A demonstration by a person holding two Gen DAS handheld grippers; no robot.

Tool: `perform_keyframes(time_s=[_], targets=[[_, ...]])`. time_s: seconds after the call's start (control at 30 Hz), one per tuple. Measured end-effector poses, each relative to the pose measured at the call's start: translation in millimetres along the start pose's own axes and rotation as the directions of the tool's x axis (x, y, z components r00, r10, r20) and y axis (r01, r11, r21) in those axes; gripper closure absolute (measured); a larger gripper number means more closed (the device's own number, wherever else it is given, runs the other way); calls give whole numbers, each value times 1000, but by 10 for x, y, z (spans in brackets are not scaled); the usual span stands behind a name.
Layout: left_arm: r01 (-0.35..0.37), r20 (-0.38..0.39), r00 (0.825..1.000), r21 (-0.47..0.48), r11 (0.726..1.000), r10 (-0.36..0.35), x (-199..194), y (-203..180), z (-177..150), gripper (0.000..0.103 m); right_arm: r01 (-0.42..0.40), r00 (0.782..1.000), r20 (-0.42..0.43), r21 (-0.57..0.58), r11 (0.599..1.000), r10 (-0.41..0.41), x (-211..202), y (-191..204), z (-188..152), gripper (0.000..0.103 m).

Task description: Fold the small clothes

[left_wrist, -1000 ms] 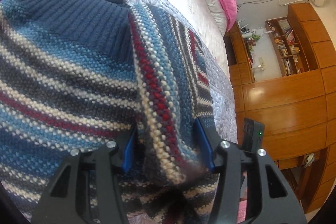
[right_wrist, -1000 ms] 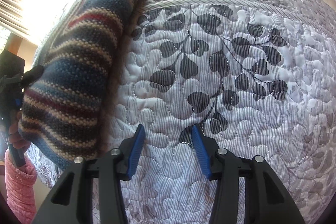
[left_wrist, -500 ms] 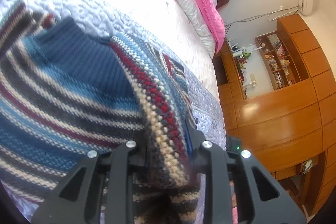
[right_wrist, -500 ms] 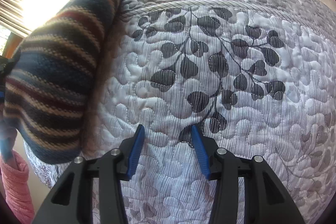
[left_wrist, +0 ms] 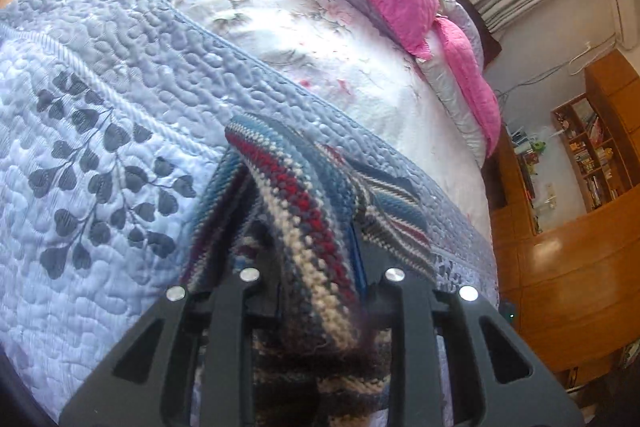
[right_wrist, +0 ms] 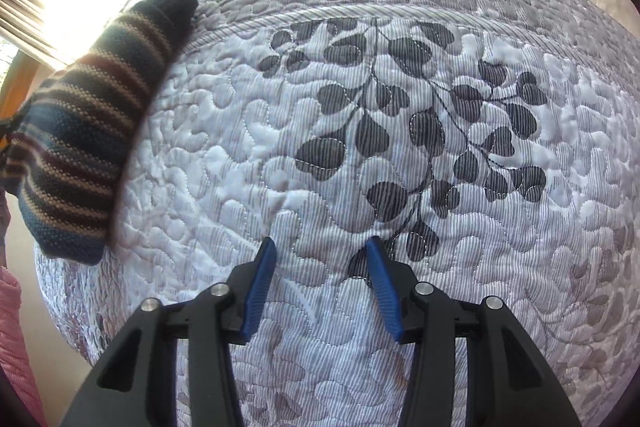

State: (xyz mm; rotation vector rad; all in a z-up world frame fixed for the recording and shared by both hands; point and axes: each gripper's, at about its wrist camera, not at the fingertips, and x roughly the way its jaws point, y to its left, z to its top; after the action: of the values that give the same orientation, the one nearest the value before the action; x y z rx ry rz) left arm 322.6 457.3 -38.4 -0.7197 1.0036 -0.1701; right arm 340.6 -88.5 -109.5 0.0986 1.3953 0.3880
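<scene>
The left hand-held gripper [left_wrist: 316,267] clamps a bunched fold of the striped knit sweater [left_wrist: 296,203], lifted above the quilted bed cover [left_wrist: 100,75]. The right hand-held gripper [right_wrist: 320,259] hovers empty over the leaf-print quilt, fingers spread.

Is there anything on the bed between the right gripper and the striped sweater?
Nothing visible. The right gripper is open over bare quilt, and only quilt lies between it and the striped sweater at its left. The left gripper is shut on the sweater.
</scene>
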Motion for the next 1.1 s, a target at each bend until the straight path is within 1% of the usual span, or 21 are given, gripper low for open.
perform_keyframes(time_s=[0.1,0.17,0.3,0.4,0.5,0.53,0.6,0.63,0.7,0.73,0.77,0.83,0.87,0.93,0.97,1.03,1.07,1.1], targets=[[-43,-54,998,-13,999,42,177,292,-84,79,-4,1000,0,-12,1000,4,-12,78,-7,54],[-48,-76,996,-23,999,46,312,466,-188,78,-3,1000,0,-24,1000,3,-3,151,-4,54],[-31,-64,998,-53,998,28,431,605,-283,77,-14,1000,-7,-51,999,13,18,306,2,54],[-9,-51,999,-75,997,5,423,654,-282,76,-38,999,-8,-67,997,37,51,465,29,54],[-13,-58,998,-68,998,10,341,628,-287,71,-74,997,-17,-78,994,73,93,675,59,54],[-12,-59,998,-70,997,8,279,618,-285,68,-84,996,-20,-84,993,82,99,747,71,54],[16,-46,999,-73,997,-20,117,575,-298,60,-128,992,-27,-102,987,126,82,929,79,54],[23,-41,999,-68,997,-26,24,546,-323,55,-157,988,-31,-108,982,154,65,1024,80,54],[16,-45,999,-37,999,-17,-100,452,-408,54,-223,975,-34,-107,969,220,23,1220,88,47],[21,-45,999,-19,1000,-22,-154,410,-462,53,-265,964,-35,-95,960,263,3,1285,104,43],[28,-43,999,-4,1000,-28,-205,369,-524,50,-317,948,-39,-70,946,315,1,1365,121,40],[55,-58,997,8,998,-54,-244,317,-632,49,-398,916,-59,-26,917,396,44,1523,163,38],[48,-72,996,5,999,-47,-222,305,-679,49,-412,909,-72,-22,911,410,72,1616,171,35],[-14,-107,994,10,1000,15,-125,292,-755,49,-381,922,-85,-33,924,377,157,1785,173,32],[-40,-124,991,25,999,43,-73,298,-793,49,-373,924,-95,-22,927,370,230,1846,176,31],[-84,-144,986,42,996,89,-7,341,-866,50,-404,906,-125,22,914,404,379,1919,158,31],[-86,-149,985,41,995,91,9,366,-899,52,-419,897,-135,41,907,421,450,1942,155,33],[-83,-152,984,40,996,88,25,389,-924,54,-423,894,-139,43,905,425,499,1971,147,38]])
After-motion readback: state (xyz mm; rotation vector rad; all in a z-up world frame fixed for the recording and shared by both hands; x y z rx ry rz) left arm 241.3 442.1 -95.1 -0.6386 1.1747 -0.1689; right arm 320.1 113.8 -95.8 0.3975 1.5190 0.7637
